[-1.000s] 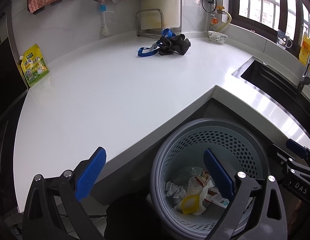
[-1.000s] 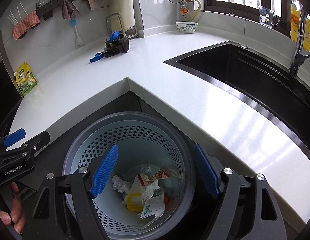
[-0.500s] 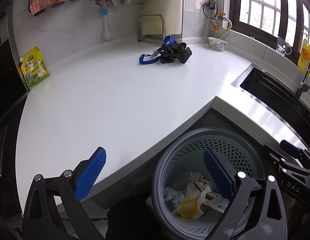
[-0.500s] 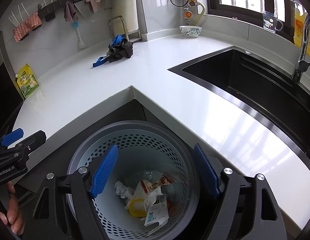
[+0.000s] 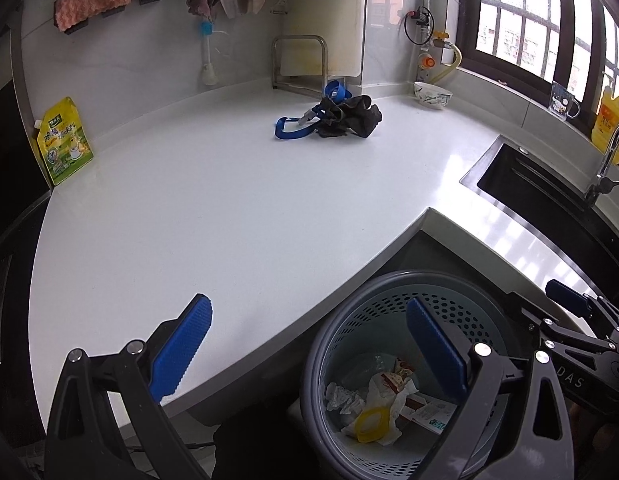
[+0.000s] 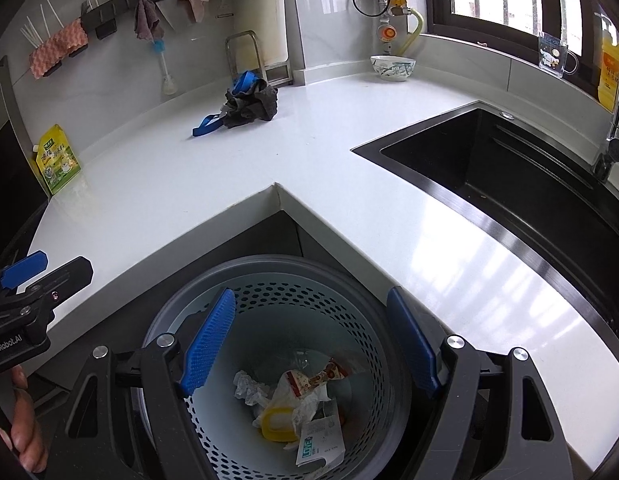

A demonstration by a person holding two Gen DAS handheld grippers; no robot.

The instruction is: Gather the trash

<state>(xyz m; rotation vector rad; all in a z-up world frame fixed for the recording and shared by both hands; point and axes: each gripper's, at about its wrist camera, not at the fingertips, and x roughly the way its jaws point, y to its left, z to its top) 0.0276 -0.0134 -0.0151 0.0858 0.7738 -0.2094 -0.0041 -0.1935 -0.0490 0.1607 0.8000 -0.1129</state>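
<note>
Both the left gripper [image 5: 307, 354] and right gripper [image 6: 311, 338] are held wide and empty above the perforated wastebasket [image 6: 181, 316], where crumpled wrappers [image 6: 297, 396] lie, as after a drop.

A: How much of the waste basket [image 6: 269, 276] shows?
B: Its lower rim runs behind the right claw [image 6: 309, 340], and the trash [image 6: 297, 396] overlaps, so single pieces stay unclear.
A: The packet print?
B: The green pouch [image 5: 63, 142] has lettering too small to read.
A: The sink [image 6: 509, 168]?
B: Cut off at the right edge; the tap [image 6: 613, 128] runs out of view.
</note>
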